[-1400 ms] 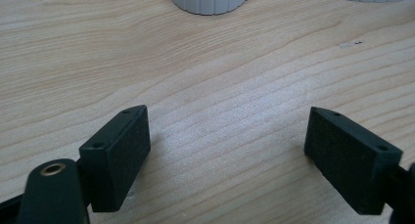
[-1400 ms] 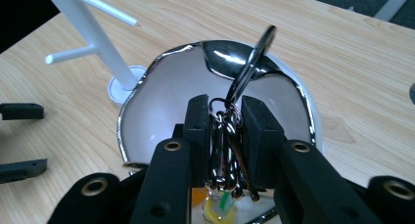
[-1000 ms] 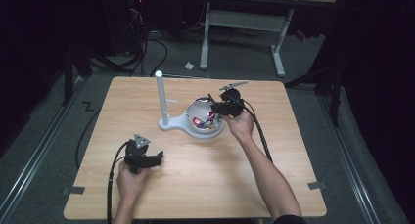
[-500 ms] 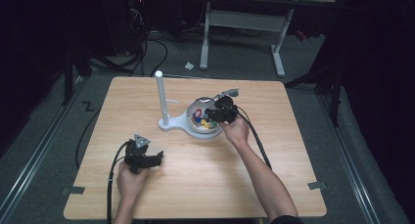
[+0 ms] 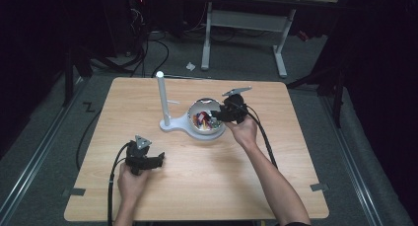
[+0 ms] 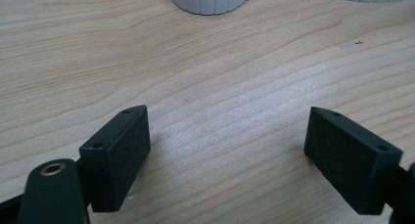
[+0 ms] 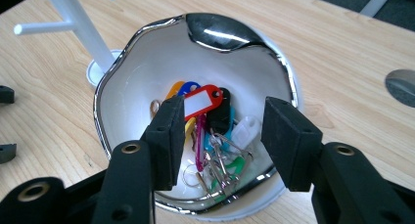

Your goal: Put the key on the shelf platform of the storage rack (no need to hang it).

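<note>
Left gripper [image 5: 158,160] low over bare wood at the near-left of the counter [image 5: 296,152], jaws spread wide, nothing between them, touching nothing. Right gripper [image 7: 222,136] hangs over the white chrome-rimmed bowl [image 7: 122,111] at counter centre; jaws have just been opening, now roughly half apart, gripping nothing. Pile of key tags [image 7: 210,131] sits in the bowl below and between the jaws: red tag with white label [image 7: 203,100] on top, then blue, yellow, black, pink, green, plus rings. Can't tell if the pads touch the pile. White peg stand [image 5: 161,95] just left of the bowl. Beyond: dark room, grey floor, cables, white desk frame [image 5: 244,23].
</note>
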The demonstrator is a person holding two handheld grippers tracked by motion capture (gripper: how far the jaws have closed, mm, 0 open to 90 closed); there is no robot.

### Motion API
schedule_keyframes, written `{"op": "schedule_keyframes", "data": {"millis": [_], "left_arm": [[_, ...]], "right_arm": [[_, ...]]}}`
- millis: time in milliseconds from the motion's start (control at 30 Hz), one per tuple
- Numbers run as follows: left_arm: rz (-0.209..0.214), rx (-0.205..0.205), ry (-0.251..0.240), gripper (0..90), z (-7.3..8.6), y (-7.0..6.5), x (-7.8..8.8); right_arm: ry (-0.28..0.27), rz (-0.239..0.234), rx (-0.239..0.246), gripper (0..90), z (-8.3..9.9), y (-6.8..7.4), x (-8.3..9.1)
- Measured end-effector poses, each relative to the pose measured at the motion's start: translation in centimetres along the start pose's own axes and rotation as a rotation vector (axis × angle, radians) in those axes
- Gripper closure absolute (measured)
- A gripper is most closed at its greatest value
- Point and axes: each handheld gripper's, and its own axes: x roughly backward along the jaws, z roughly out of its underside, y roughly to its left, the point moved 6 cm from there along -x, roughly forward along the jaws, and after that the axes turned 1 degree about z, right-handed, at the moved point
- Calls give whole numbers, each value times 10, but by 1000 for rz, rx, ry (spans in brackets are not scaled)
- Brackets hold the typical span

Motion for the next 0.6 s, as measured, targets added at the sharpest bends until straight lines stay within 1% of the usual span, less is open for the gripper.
{"op": "schedule_keyframes", "data": {"millis": [67, 100, 400, 600], "left_arm": [[-1, 1, 0, 176, 0, 0, 0], [1, -3, 0, 176, 0, 0, 0], [0, 0, 0, 176, 0, 0, 0], [-1, 1, 0, 176, 0, 0, 0]], "right_arm": [[-6, 0, 0, 507, 0, -1, 2], [-17, 2, -6, 503, 1, -3, 6], [-36, 11, -12, 489, 4, -10, 19], [-42, 13, -9, 512, 5, -11, 29]]}}
